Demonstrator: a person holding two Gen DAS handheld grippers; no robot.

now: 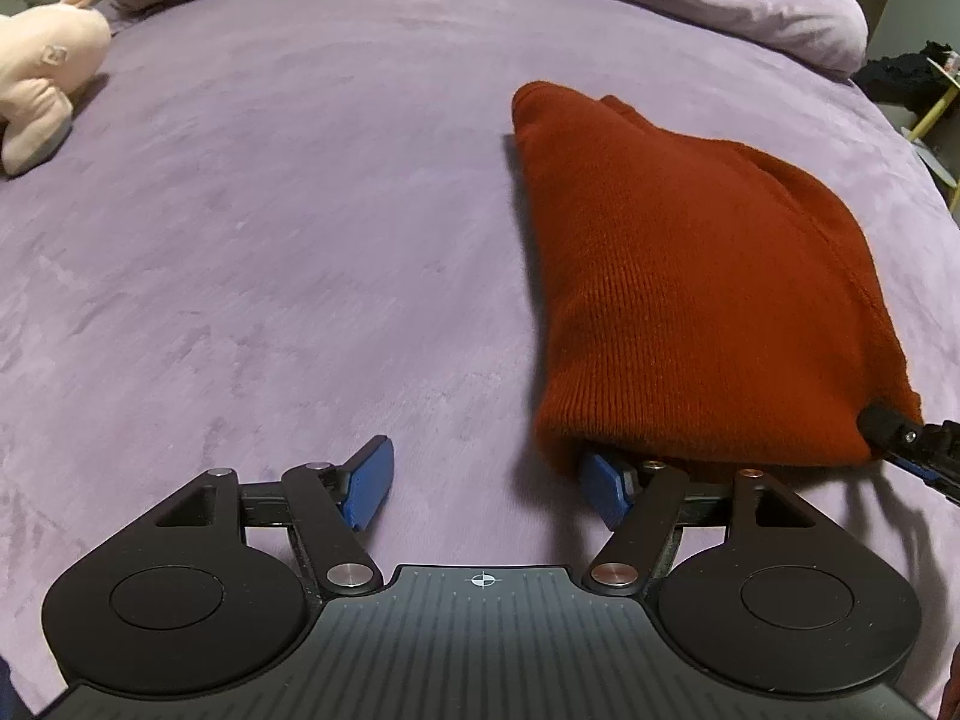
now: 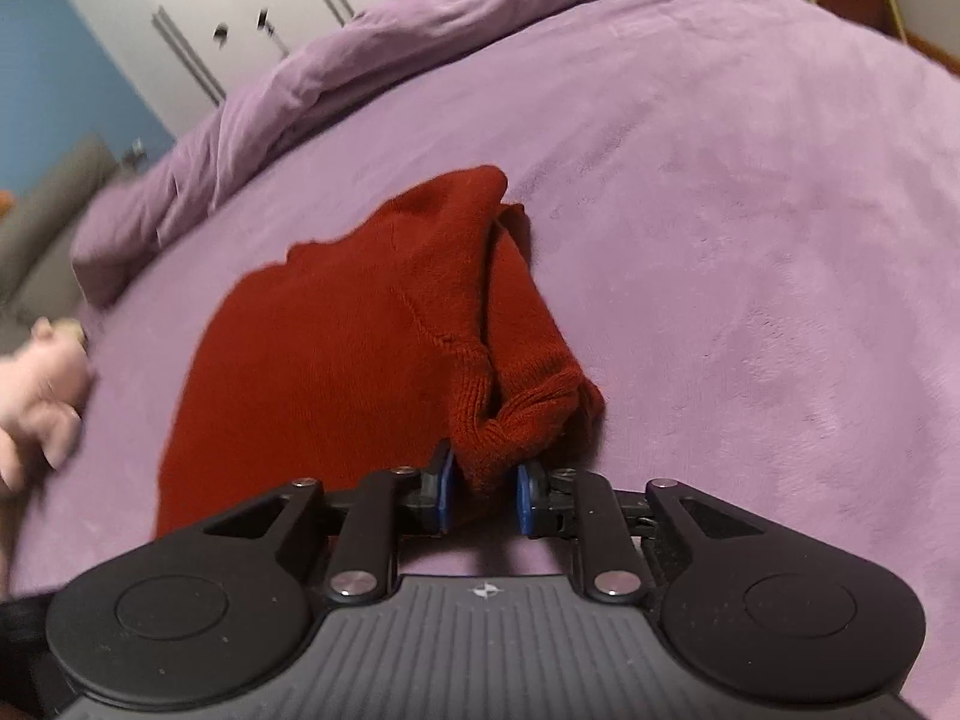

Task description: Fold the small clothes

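While the sweater lies on the bed, its near edge is what matters:
Toy: one pink plush (image 1: 45, 69), far left, well apart.
Left gripper (image 1: 492, 489): jaws wide apart, holding nothing; right pad tucked under the near hem.
Sweater (image 1: 690, 276): one, red, long axis running away from both tools.
Right gripper (image 2: 483, 495): nearer, clamped on the bunched near corner.
Bed (image 1: 270, 240): one purple cover.
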